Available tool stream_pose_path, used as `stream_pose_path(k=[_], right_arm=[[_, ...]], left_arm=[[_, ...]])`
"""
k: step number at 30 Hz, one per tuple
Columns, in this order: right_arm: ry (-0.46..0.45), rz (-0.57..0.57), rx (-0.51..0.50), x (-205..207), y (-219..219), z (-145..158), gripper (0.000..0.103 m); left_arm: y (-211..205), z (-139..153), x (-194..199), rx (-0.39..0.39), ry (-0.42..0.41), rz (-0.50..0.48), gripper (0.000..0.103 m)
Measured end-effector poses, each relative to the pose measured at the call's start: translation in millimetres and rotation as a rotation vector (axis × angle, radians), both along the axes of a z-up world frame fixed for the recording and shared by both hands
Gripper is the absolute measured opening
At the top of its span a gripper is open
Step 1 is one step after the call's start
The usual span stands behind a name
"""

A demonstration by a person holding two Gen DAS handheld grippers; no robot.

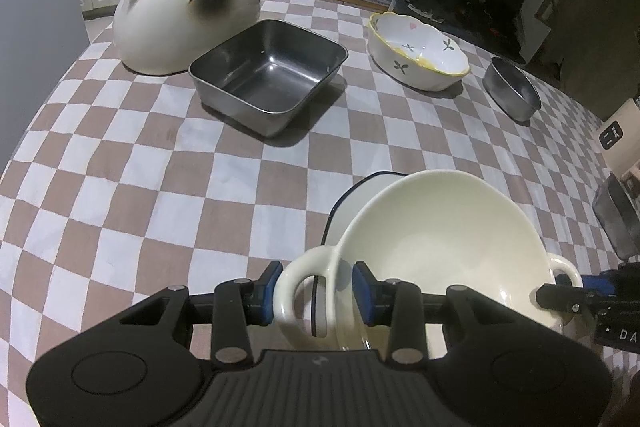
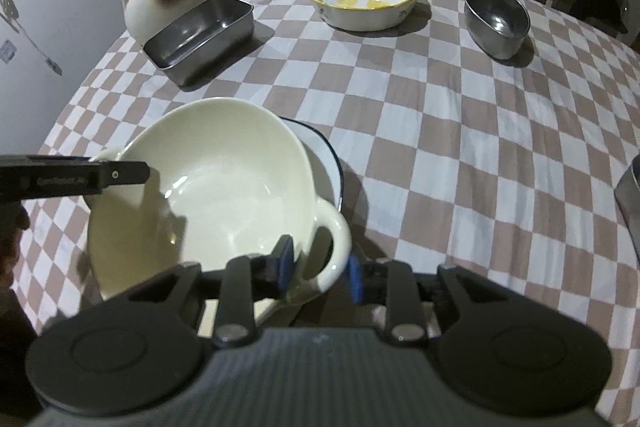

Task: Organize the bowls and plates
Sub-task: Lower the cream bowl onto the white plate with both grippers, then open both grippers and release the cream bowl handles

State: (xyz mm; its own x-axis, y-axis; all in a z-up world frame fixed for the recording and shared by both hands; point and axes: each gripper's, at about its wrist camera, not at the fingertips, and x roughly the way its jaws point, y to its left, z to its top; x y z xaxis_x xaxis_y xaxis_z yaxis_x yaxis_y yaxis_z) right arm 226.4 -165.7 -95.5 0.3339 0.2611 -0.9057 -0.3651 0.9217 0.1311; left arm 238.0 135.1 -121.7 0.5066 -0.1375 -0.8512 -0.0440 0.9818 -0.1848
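Note:
A cream two-handled bowl [image 1: 444,239] sits over a white plate with a dark blue rim [image 1: 356,203] on the checkered tablecloth. My left gripper [image 1: 316,291] has its blue pads on either side of the bowl's left handle [image 1: 304,291], closed on it. My right gripper [image 2: 320,271] holds the bowl's other handle [image 2: 332,247] between its pads. The bowl [image 2: 208,187] and plate [image 2: 324,155] also show in the right wrist view, with the left gripper's finger at the bowl's far rim.
A square steel tray [image 1: 268,75] stands before a cat-shaped ceramic dish [image 1: 184,23] at the back left. A flowered bowl with yellow rim [image 1: 418,53] and a small steel bowl [image 1: 512,89] stand at the back right. A dark container [image 1: 616,219] is at the right edge.

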Motion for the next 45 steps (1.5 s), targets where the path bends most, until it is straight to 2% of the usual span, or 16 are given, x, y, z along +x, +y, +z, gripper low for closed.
stream_pose_path(k=[14,18,20,24,28,31,33,35,39,45], right_arm=[[-0.002,-0.019,-0.004,-1,2,0,0.035],[-0.015,-0.027,-0.041,-1,2,-2,0.053],[0.002,-0.048,-0.033,2,-2,-3,0.058],[0.07,-0.089,0.014,7,-10,-10,0.067],[0.076,-0.078,0.022,5,-9,-13,0.073],[0.053,-0.067,0.03,3,-7,-13,0.086],[0.04,-0.059,0.032,1,-6,-13,0.099],[0.029,-0.054,0.031,1,-5,-12,0.102],[0.014,-0.051,0.02,-1,-7,-12,0.102],[-0.004,-0.084,0.038,-4,-15,-7,0.102]], left_arm=[[-2,1,0,0.023,0.004,-0.02,0.039],[-3,2,0,0.028,0.005,-0.025,0.04],[-3,2,1,0.035,0.009,-0.024,0.041],[-3,-1,2,0.057,0.036,-0.016,0.063],[-4,-1,0,0.062,0.041,-0.019,0.074],[-6,0,-1,0.063,0.041,-0.028,0.082],[-7,1,-2,0.064,0.041,-0.035,0.091],[-7,3,-5,0.067,0.037,-0.035,0.097],[-6,6,-8,0.071,0.019,-0.029,0.103],[-11,12,-12,0.084,0.007,-0.038,0.103]])
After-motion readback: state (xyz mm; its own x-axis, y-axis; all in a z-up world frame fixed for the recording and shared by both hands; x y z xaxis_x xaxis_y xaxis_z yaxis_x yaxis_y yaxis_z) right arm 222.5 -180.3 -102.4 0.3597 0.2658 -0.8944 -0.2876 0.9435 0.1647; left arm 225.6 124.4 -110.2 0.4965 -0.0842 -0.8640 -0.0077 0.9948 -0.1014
